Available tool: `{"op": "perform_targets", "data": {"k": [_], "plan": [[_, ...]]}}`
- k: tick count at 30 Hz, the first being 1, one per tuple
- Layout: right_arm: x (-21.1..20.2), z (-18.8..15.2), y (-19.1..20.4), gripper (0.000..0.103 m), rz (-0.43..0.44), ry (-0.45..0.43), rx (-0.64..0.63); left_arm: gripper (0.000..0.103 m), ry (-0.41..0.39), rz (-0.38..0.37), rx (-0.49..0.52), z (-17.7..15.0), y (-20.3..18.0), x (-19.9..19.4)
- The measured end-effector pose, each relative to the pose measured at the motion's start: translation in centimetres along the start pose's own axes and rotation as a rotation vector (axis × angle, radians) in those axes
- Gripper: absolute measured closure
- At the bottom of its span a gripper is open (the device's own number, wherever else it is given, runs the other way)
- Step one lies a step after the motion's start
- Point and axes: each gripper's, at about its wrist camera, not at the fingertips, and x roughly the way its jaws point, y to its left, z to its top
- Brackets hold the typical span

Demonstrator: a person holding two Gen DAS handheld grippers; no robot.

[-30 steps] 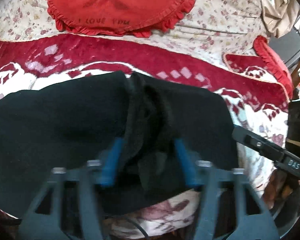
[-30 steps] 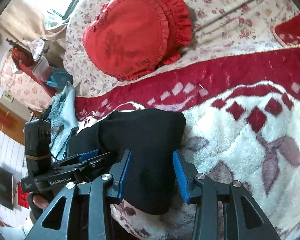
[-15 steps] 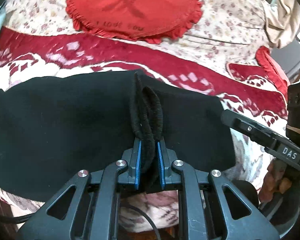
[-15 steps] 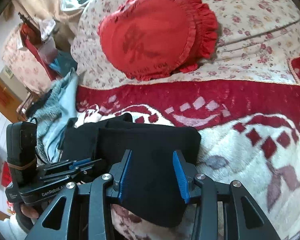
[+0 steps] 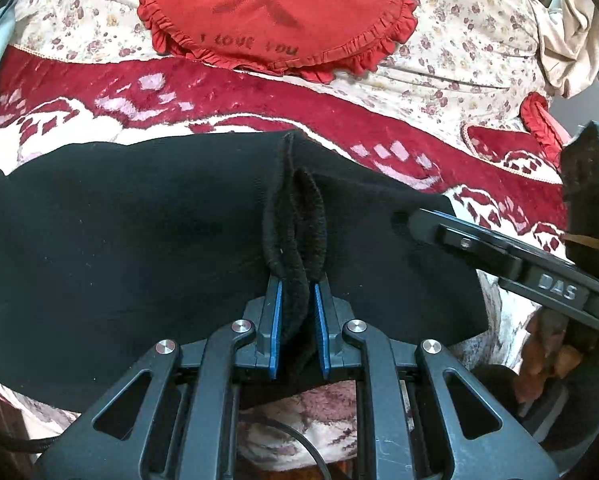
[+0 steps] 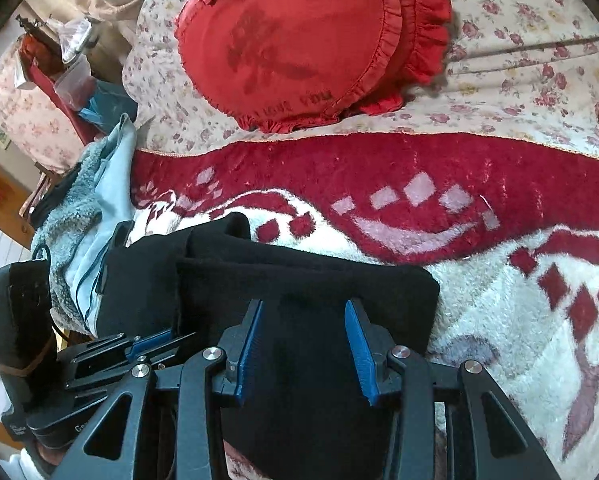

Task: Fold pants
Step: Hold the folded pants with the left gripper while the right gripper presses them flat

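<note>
The black pants [image 5: 139,240] lie part-folded at the bed's [image 6: 499,340] near edge, the left hand-held gripper [image 5: 297,320] clenched on a fabric ridge, the right hand-held gripper [image 6: 305,344] released above the end, folds remaining

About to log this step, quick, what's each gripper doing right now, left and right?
Left gripper: shut on a pinched ridge of the black pants.
Right gripper: open, pads apart over the pants, not pinching.

A red frilled cushion [image 5: 275,12] lies on a floral sheet [image 5: 451,40] beyond the red-and-white fleece blanket [image 6: 479,280].
</note>
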Motion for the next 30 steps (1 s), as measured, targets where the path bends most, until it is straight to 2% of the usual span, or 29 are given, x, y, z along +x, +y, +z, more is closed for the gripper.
{"op": "perform_targets", "data": {"k": [8, 16, 22, 25, 30], "plan": [[-3.1, -2.3, 1.7, 0.063, -0.055, 0.019, -0.048, 0.089, -0.001, -0.012, -0.015, 0.0, 0.3, 0.0], [-1.7, -4.7, 2.5, 0.06, -0.119, 0.082, -0.115, 0.088, -0.005, -0.014, -0.025, -0.4, 0.5, -0.1], [-3.6, -5.0, 2.6, 0.061, -0.096, 0.08, -0.092, 0.085, -0.023, 0.024, -0.023, -0.8, 0.8, -1.8], [-4.4, -5.8, 2.9, 0.061, -0.077, 0.073, -0.087, 0.085, -0.038, 0.02, -0.033, -1.0, 1.0, -2.8], [-3.2, -6.8, 2.6, 0.061, -0.055, 0.108, -0.063, 0.085, -0.071, 0.019, -0.022, -0.6, 0.5, -4.1]]}}
